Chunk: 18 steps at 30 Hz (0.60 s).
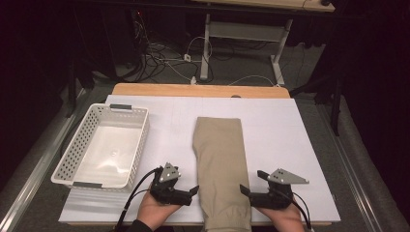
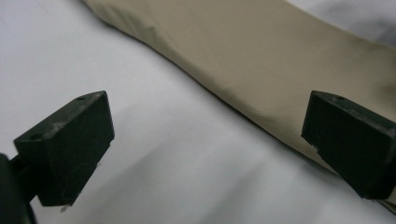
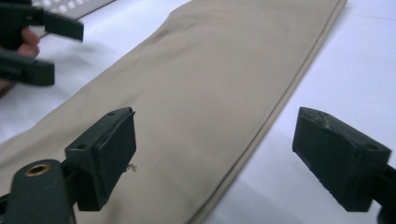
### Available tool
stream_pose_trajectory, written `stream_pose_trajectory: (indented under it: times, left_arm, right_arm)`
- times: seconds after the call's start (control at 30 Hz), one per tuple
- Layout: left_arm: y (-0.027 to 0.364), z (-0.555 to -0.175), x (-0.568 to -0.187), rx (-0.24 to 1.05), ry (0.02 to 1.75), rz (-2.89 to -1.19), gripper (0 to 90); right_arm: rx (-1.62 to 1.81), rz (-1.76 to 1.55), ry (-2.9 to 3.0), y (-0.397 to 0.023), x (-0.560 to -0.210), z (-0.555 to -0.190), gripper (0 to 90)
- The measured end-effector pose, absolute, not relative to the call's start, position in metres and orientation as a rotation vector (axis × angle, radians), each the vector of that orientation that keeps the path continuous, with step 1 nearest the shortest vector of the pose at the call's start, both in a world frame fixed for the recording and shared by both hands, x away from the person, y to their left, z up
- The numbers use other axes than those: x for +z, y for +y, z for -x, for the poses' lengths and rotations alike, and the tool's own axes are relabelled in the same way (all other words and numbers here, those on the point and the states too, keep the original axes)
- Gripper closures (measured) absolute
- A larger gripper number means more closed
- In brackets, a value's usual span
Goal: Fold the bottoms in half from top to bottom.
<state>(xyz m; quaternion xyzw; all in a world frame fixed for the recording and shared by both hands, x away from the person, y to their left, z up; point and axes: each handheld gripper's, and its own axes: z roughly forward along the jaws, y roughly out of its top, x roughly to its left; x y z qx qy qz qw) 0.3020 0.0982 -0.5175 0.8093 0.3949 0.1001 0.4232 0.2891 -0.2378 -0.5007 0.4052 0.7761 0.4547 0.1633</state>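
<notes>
A folded tan cloth point(image 1: 220, 159) lies lengthwise down the middle of the white sheet point(image 1: 300, 145), its near end hanging over the front edge. My left gripper point(image 1: 193, 192) rests in a hand just left of the cloth, jaws open and pointing at its edge. In the left gripper view the gripper point(image 2: 208, 121) has only sheet and the cloth point(image 2: 261, 51) border between its jaws. My right gripper point(image 1: 251, 182) sits just right of the cloth, open. In the right gripper view the gripper point(image 3: 217, 135) straddles the cloth point(image 3: 201, 84) seam without touching it, and the left gripper point(image 3: 65, 51) shows at top left.
A white perforated basket point(image 1: 72, 145) stands empty at the left of the table. The wooden table edge point(image 1: 193, 90) runs along the back. Beyond it are desk legs point(image 1: 207, 48) and loose cables point(image 1: 159, 53) on the floor.
</notes>
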Motion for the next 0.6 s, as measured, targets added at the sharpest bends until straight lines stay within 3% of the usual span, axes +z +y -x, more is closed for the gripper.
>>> stream_pose_trajectory:
  times: [0.1,0.2,0.33,0.43,0.6]
  left_arm:
    - [0.093,-0.322,-0.516,0.246,1.030,-2.040,1.6]
    - [0.086,-0.351,-0.515,0.245,1.064,-2.060,2.0]
    - [0.082,-0.383,-0.516,0.227,1.119,-2.031,13.1]
    - [0.077,-0.405,-0.516,0.201,1.146,-2.019,19.8]
    - [0.064,-0.434,-0.516,0.231,1.189,-2.053,23.8]
  right_arm:
    - [1.262,-1.164,2.216,-0.233,-0.504,-0.315,18.4]
    - [1.228,-1.190,2.222,-0.226,-0.507,-0.346,26.5]
    - [1.175,-1.225,2.215,-0.220,-0.507,-0.386,36.2]
    - [1.122,-1.276,2.207,-0.221,-0.510,-0.412,38.5]
    - [1.070,-1.355,2.202,-0.221,-0.515,-0.440,42.2]
